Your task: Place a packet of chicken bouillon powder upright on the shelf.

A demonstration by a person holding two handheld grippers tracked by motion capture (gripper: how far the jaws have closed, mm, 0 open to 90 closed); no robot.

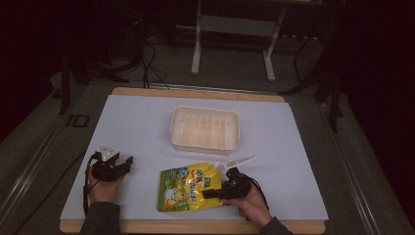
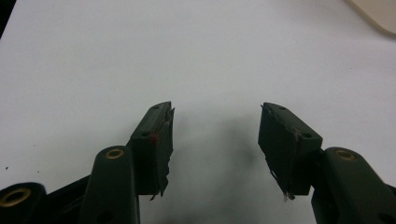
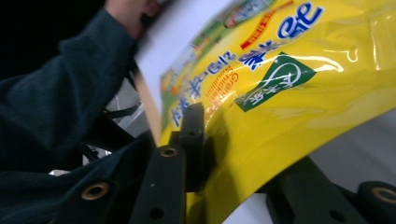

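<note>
my right gripper point(image 1: 211, 193) is clamped on the yellow refill pouch's point(image 1: 188, 188) edge. my left gripper point(image 1: 128, 161) rests with jaws apart over bare white table point(image 1: 142, 122).

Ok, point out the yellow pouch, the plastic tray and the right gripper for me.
yellow pouch point(image 1: 188, 192), high view, middle of its printed front.
plastic tray point(image 1: 205, 111), high view, far rim.
right gripper point(image 1: 211, 194), high view, jaw tips at the pouch's right edge.

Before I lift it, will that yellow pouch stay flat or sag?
It will probably sag: the yellow pouch is soft film, already creased and bowed where the right hand-held gripper clamps its edge. The glossy surface may slip between the pads. It looks filled, so the far end could droop; the spout end may swing.
</note>
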